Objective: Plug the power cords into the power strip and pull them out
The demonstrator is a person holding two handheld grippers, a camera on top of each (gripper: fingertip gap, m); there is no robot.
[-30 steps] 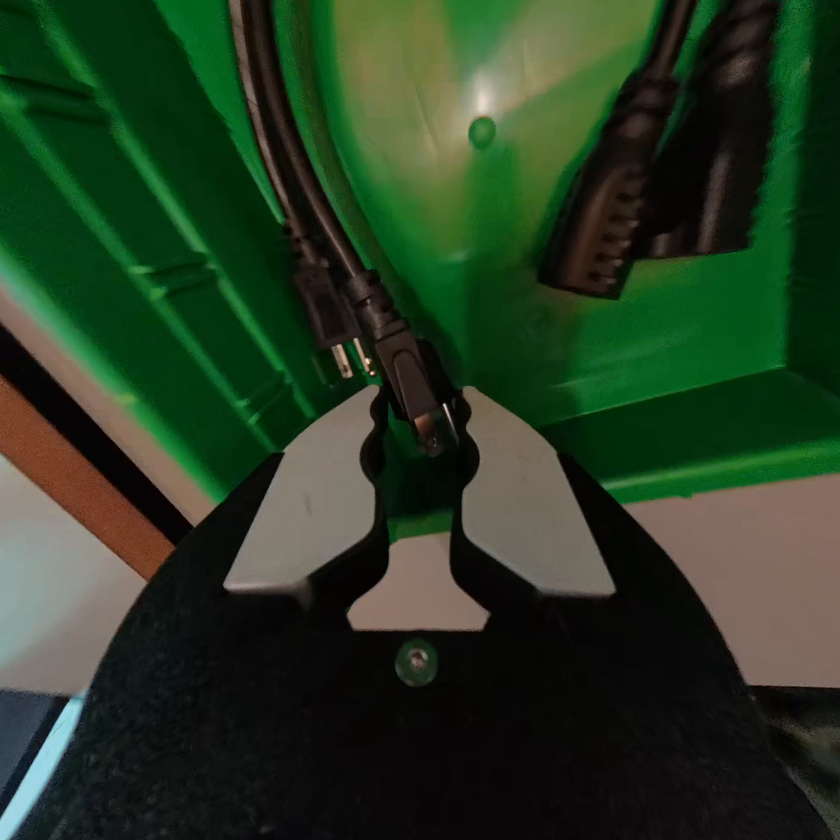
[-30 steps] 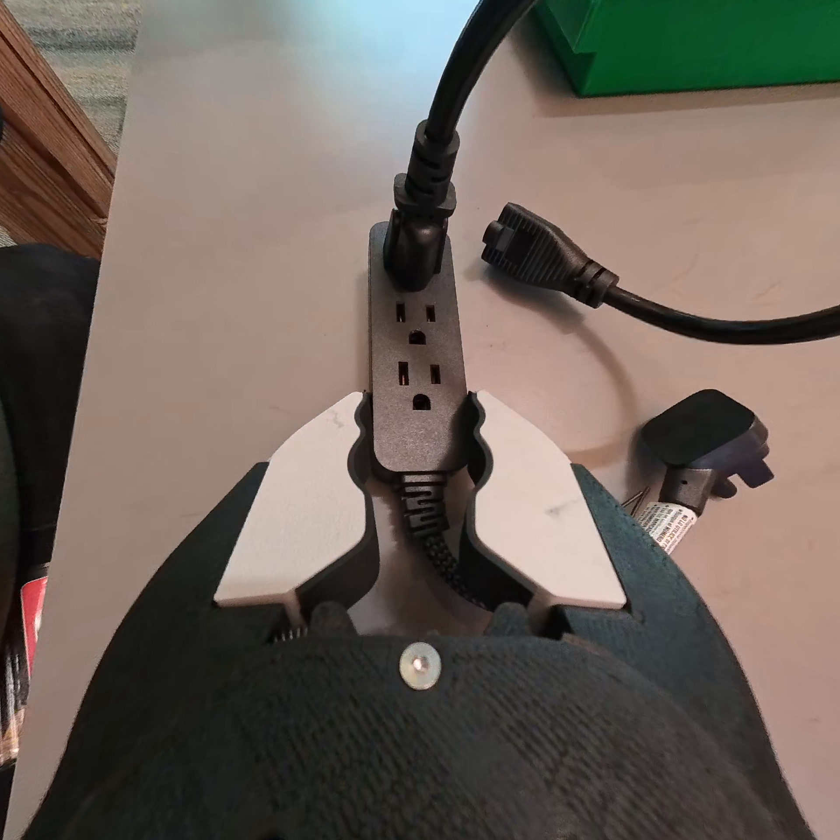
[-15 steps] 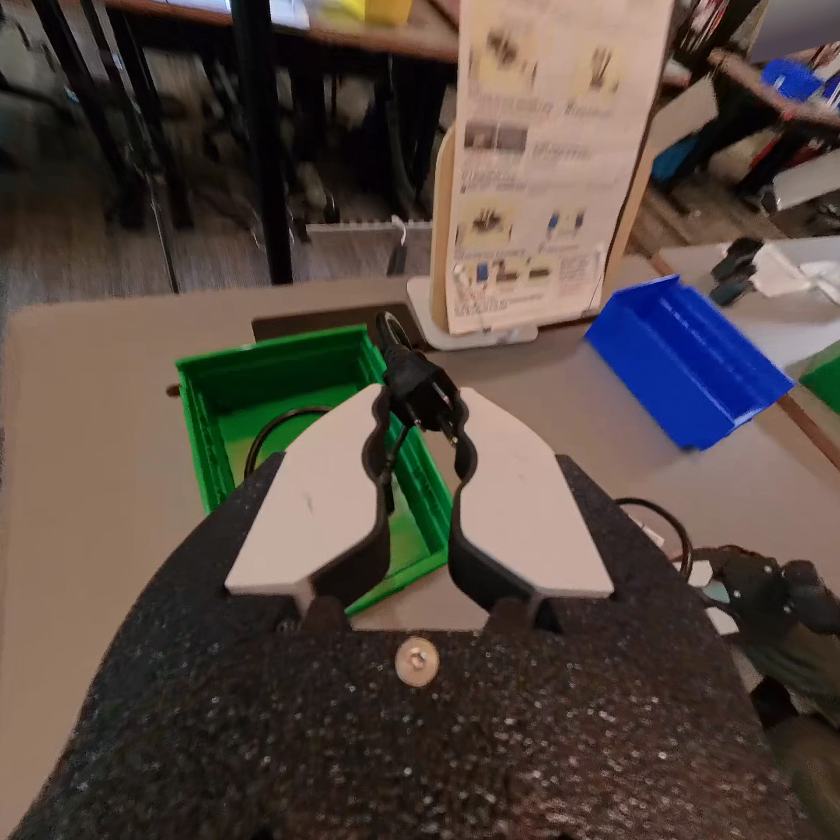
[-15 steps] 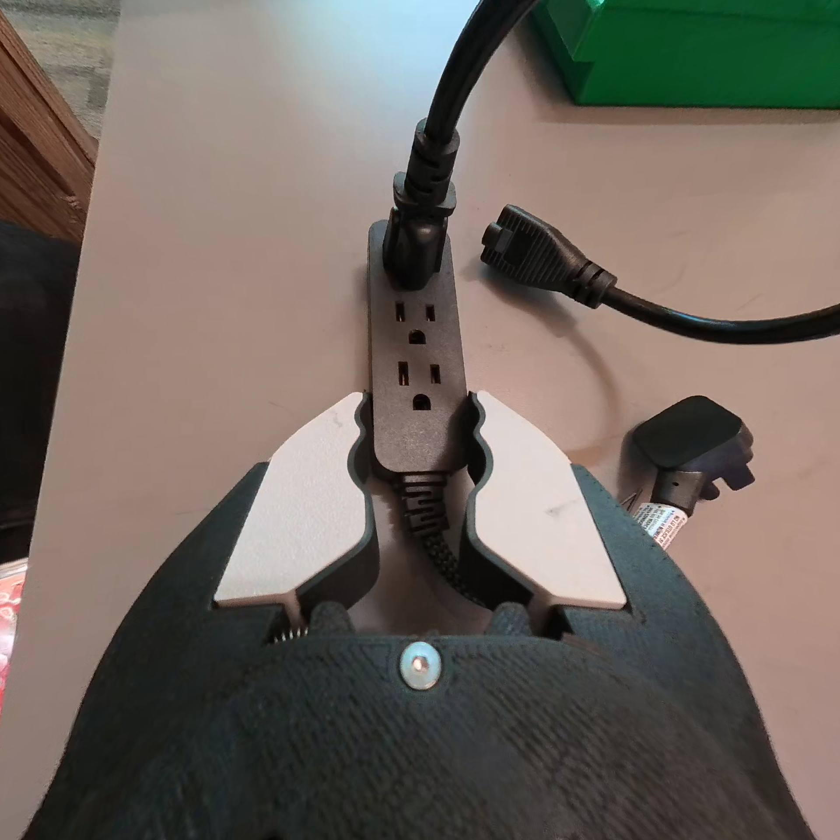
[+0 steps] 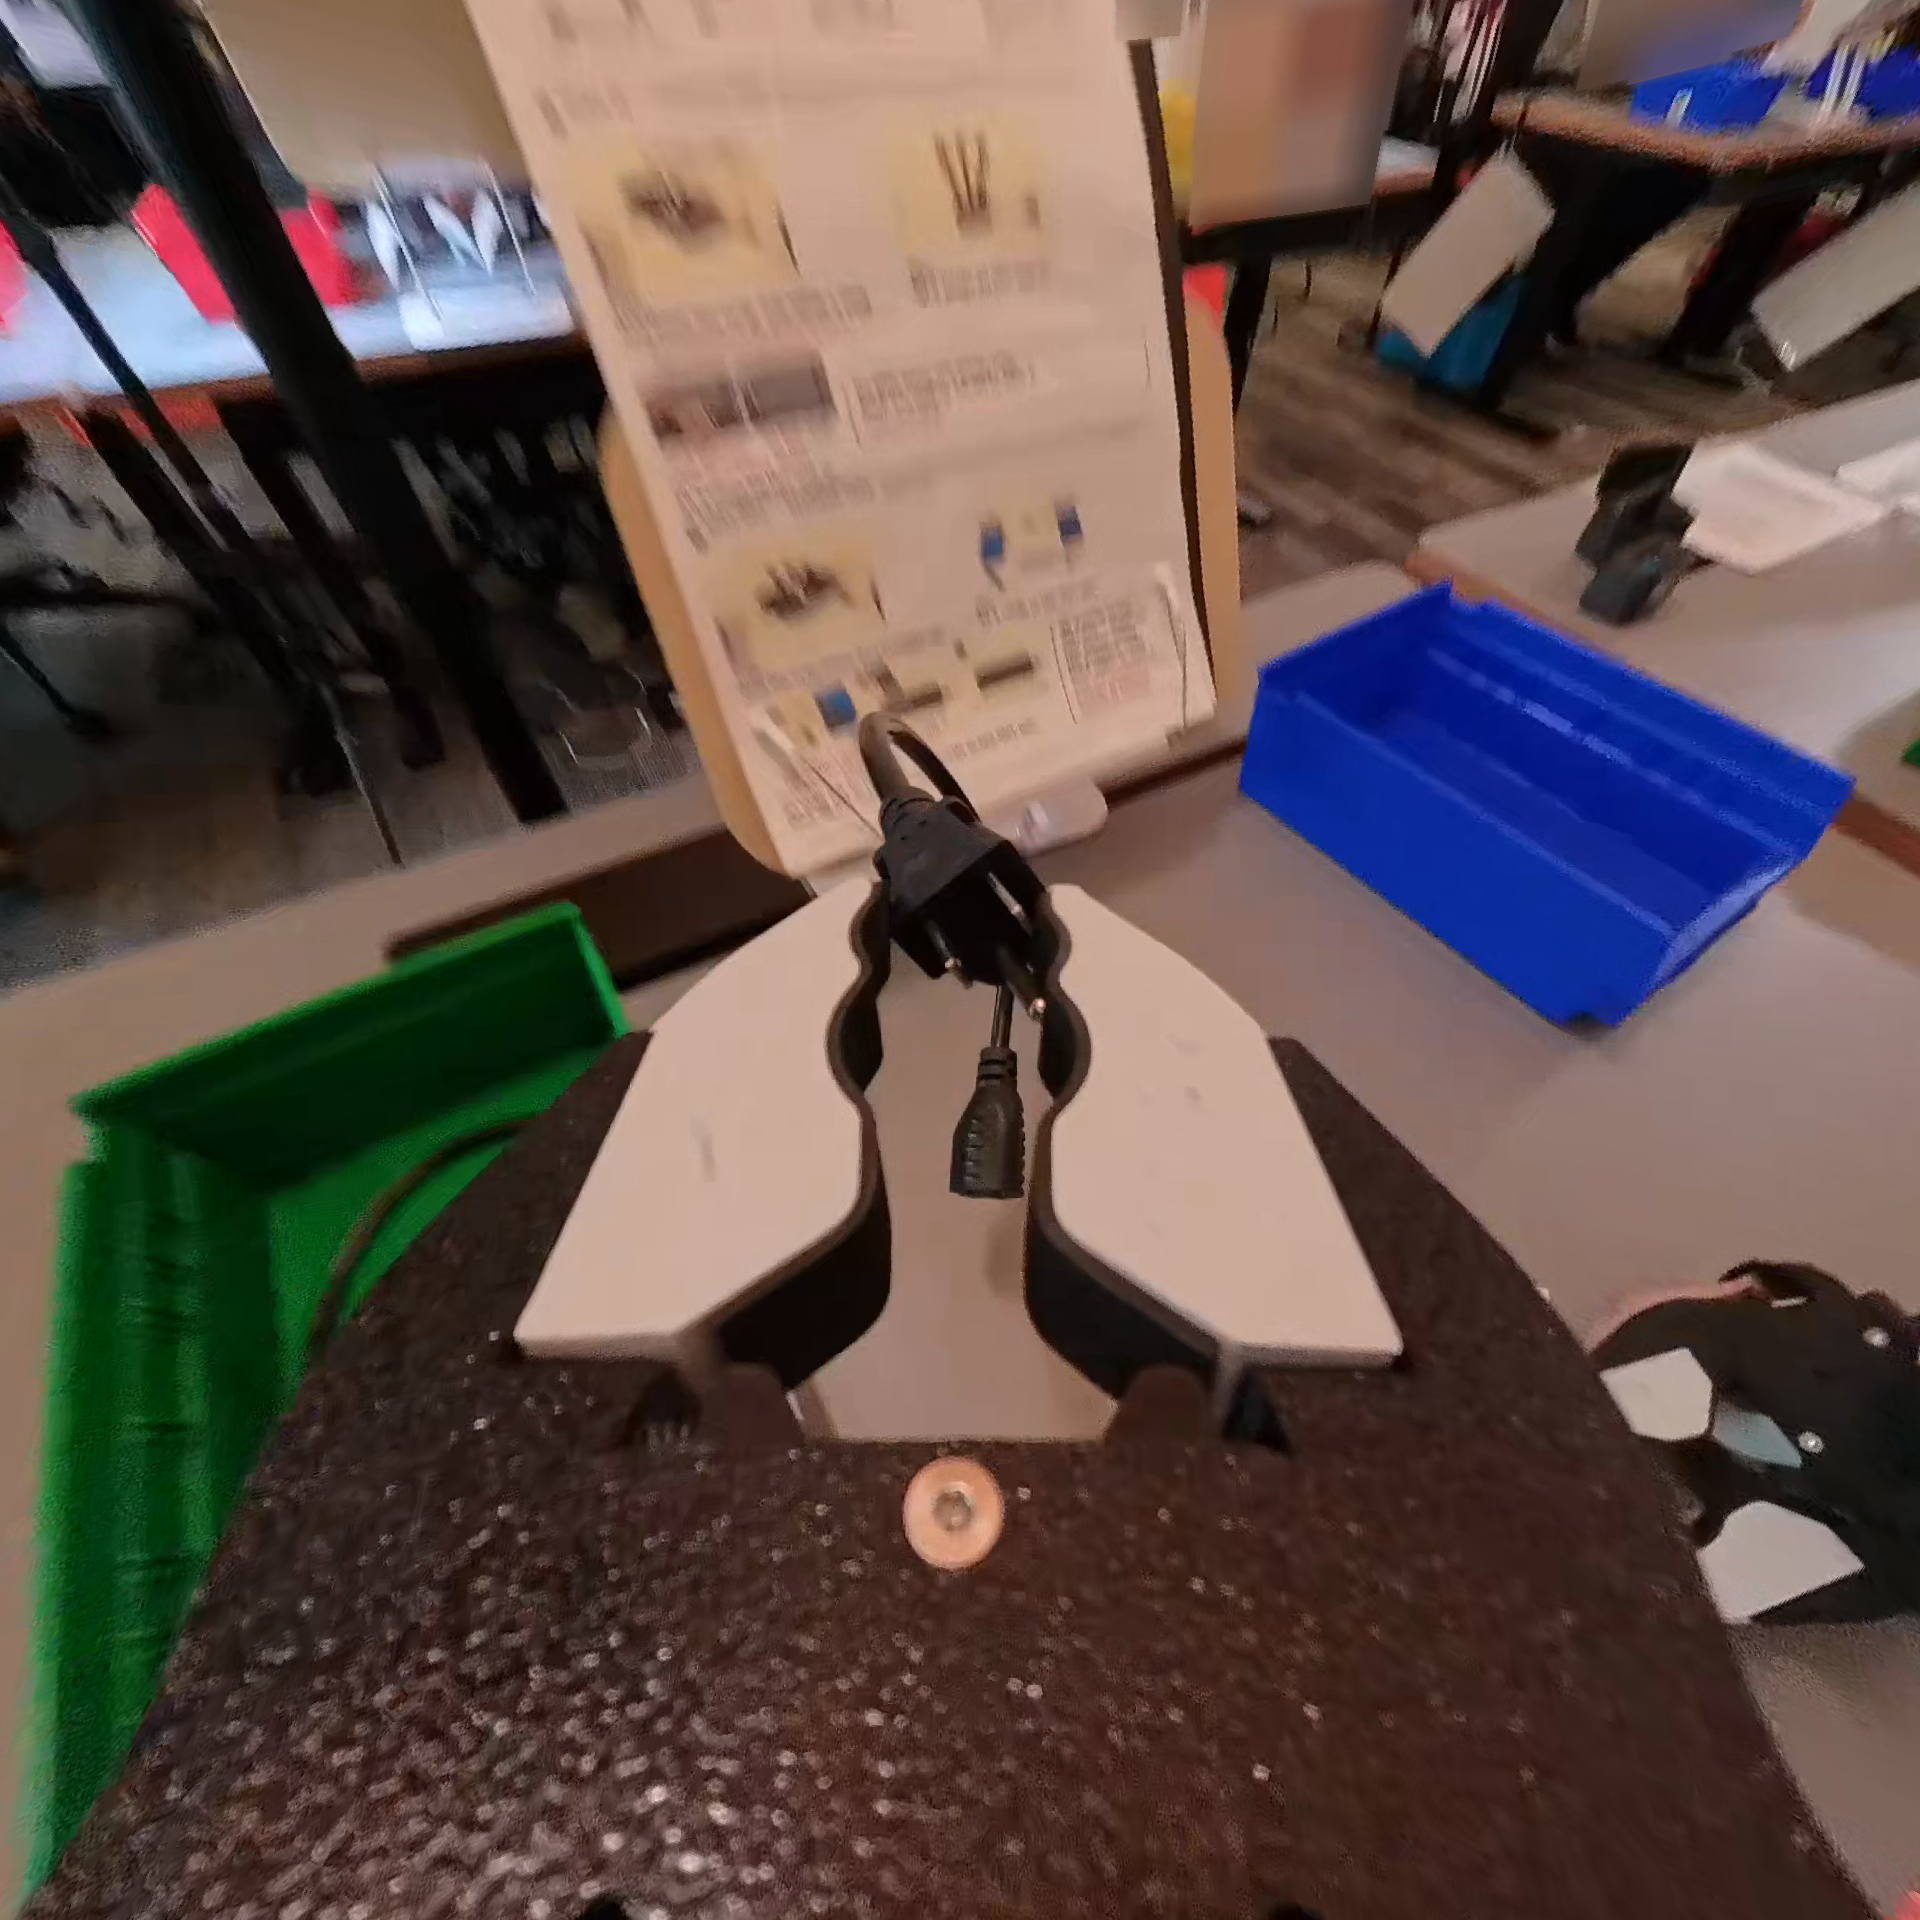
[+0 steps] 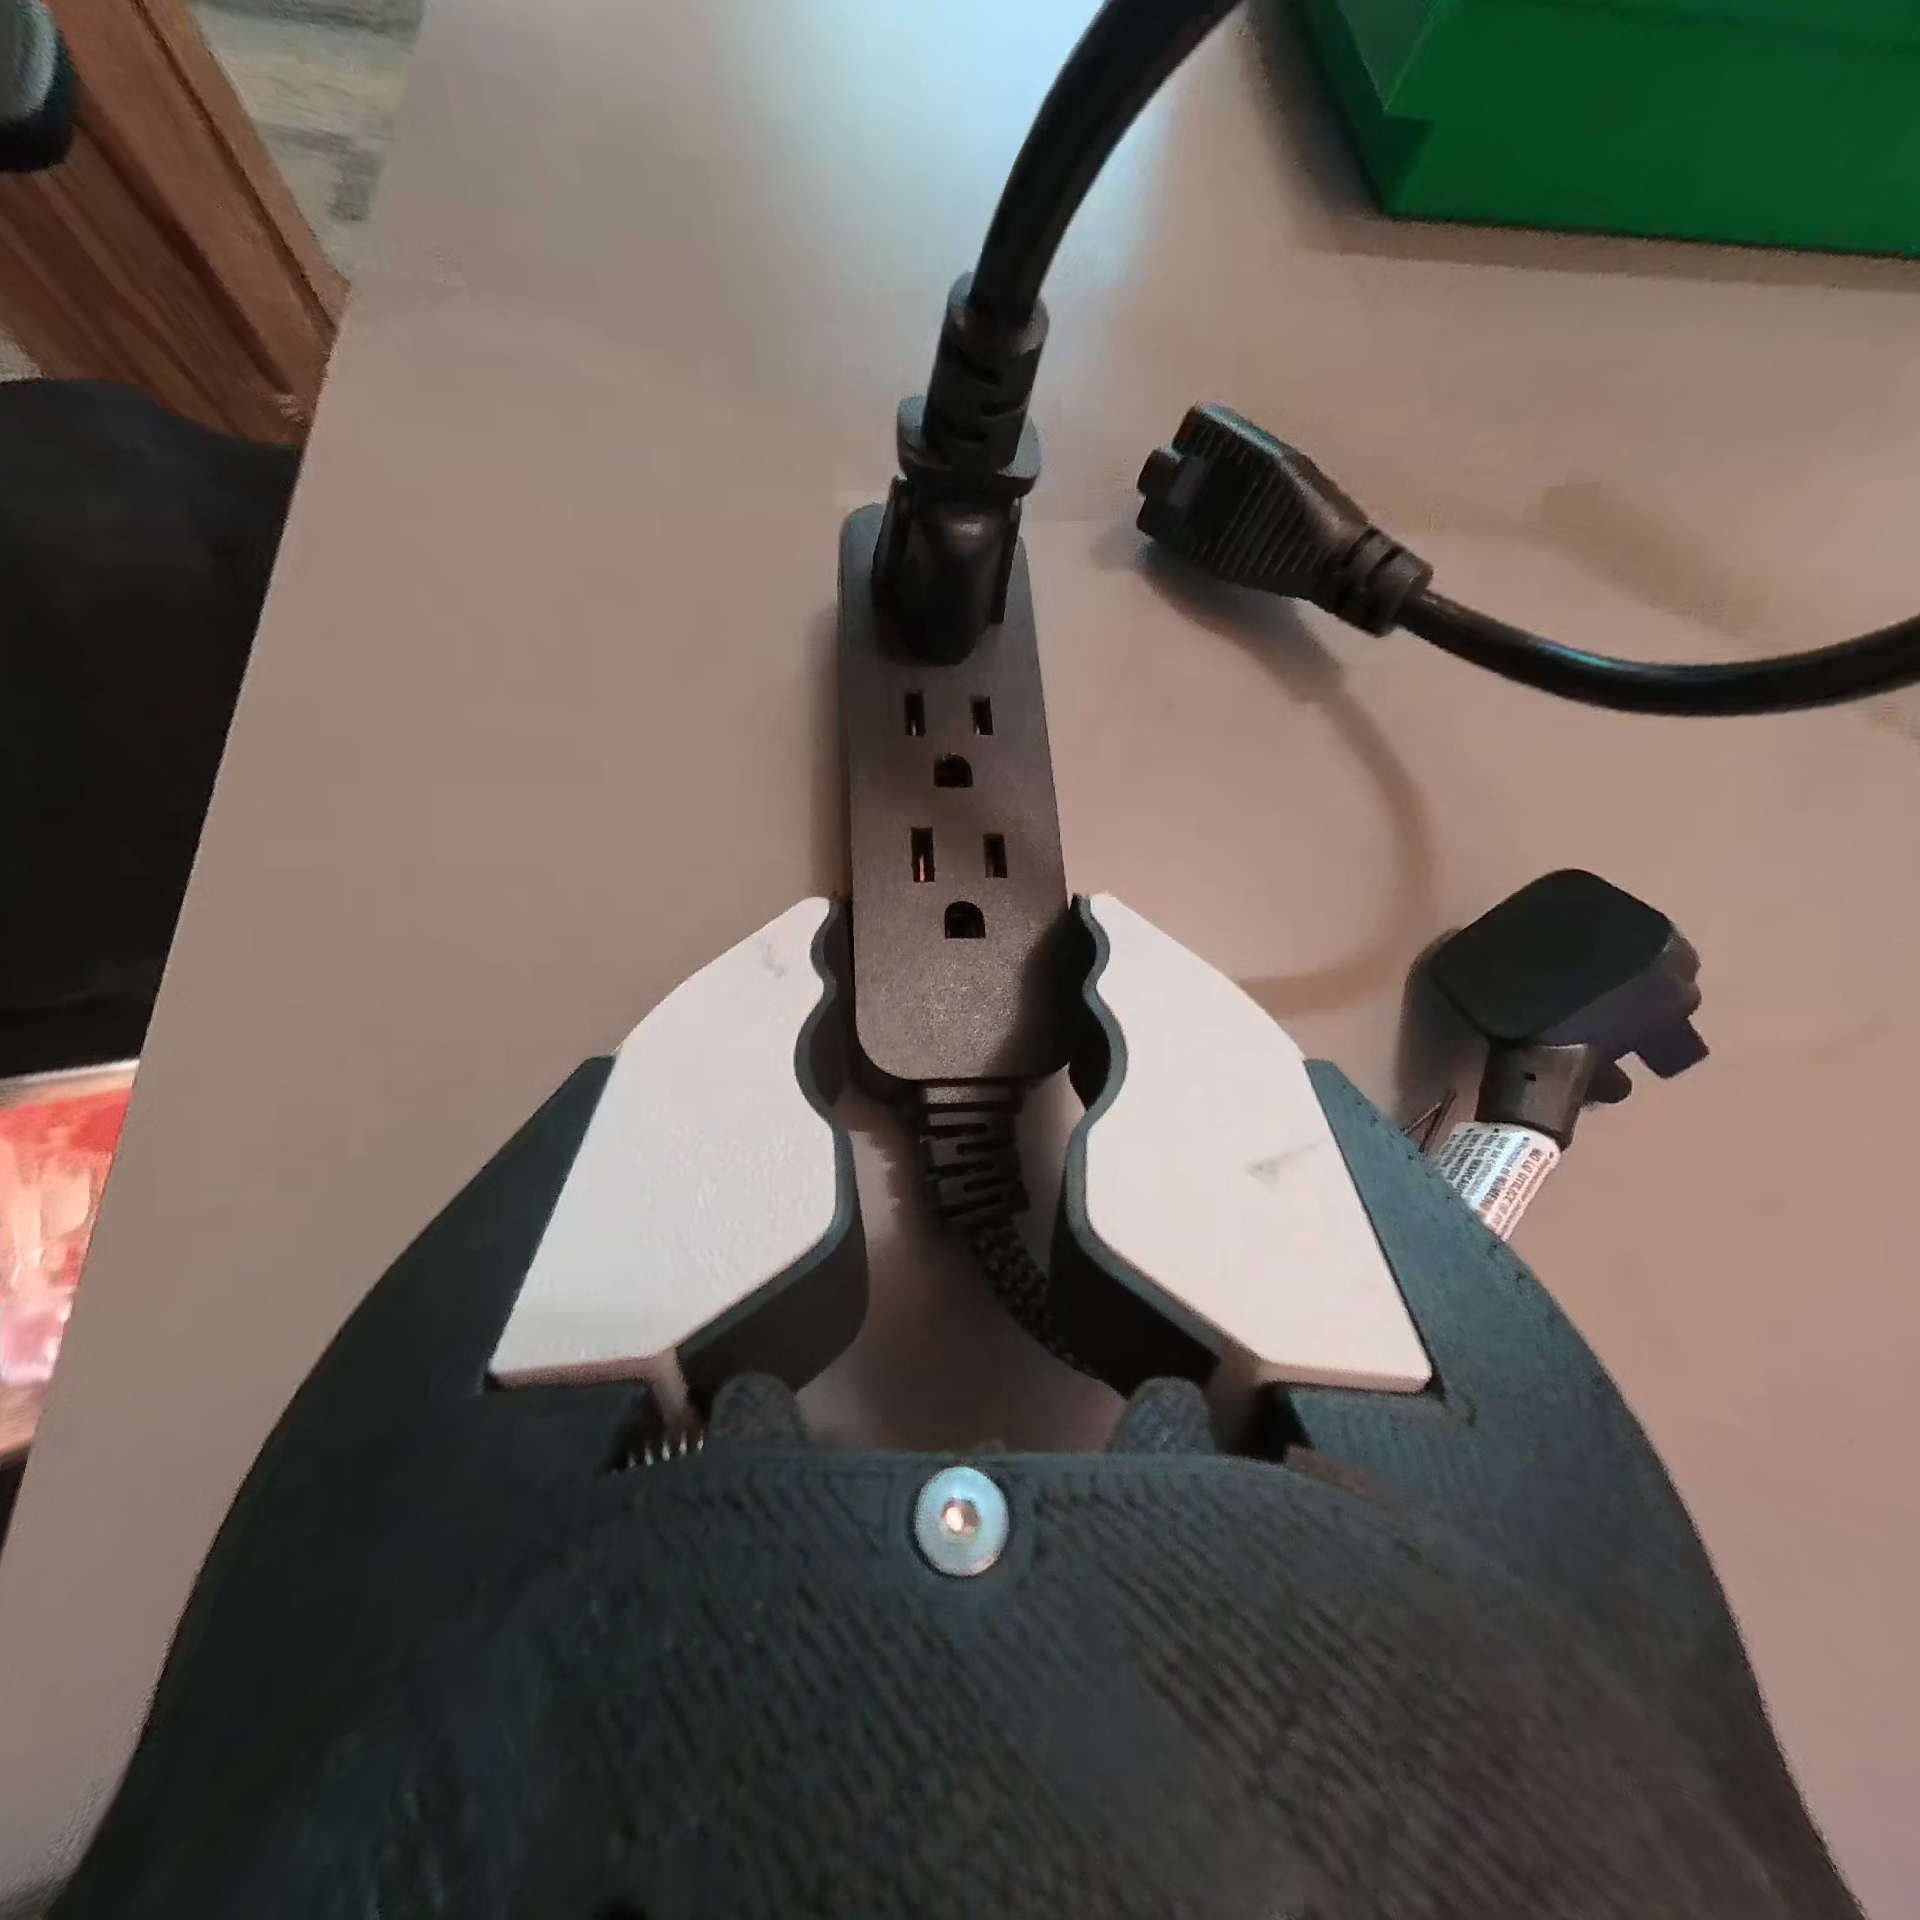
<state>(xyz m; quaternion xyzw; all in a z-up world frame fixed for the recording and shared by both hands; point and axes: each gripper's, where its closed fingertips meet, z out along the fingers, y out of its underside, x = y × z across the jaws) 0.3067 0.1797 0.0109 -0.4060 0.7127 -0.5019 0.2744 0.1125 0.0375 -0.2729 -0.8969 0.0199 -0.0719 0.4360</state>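
My left gripper (image 5: 961,914) is shut on a black power plug (image 5: 940,878) with metal prongs, held in the air above the table; its thin cord loops up behind and its small end connector (image 5: 987,1143) hangs between the fingers. My right gripper (image 6: 961,920) is shut on the near end of a black power strip (image 6: 951,821) lying flat on the table. One thick black cord's plug (image 6: 951,540) sits in the strip's far outlet. The two nearer outlets are empty. The right gripper also shows in the left wrist view (image 5: 1766,1455) at the lower right.
A green bin (image 5: 208,1143) stands at the left below my left gripper; it also shows in the right wrist view (image 6: 1662,114). A blue bin (image 5: 1538,821) is at the right, a paper sign on a stand (image 5: 883,416) behind. A loose cord connector (image 6: 1278,530) and the strip's own flat plug (image 6: 1548,977) lie right of the strip. There is about 40 cm between the tips of the two grippers.
My left gripper has lifted the plug out of the green bin and swung up and right, away from the bin. The right gripper keeps its hold on the strip.
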